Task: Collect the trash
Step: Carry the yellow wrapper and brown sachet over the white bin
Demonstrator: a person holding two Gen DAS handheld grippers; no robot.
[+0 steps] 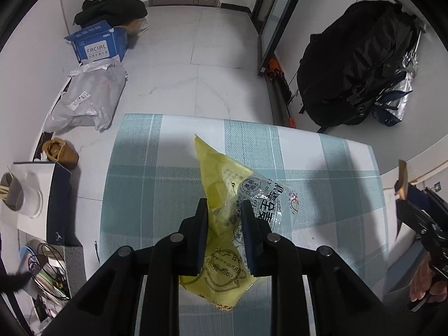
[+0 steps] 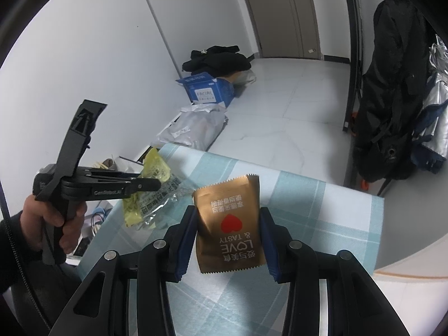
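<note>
At the centre of the left wrist view, the left gripper [image 1: 224,210] is pinching a crumpled yellow wrapper [image 1: 221,184], its fingers closing on the bunched middle above the checked cloth [image 1: 156,173]. The film is looking feather-light, soft and slippery, part clear, part yellow, so gripping the gathered bulk seems safer than a loose edge, which would likely be sliding out.

In the lower centre of the right wrist view, the right gripper [image 2: 228,228] is holding a gold packet [image 2: 228,224] between its fingers, clamping it at the side seams. It is looking flat, light and a little stiffer; the crimped ends should be offering firmer purchase than the smooth face.
</note>
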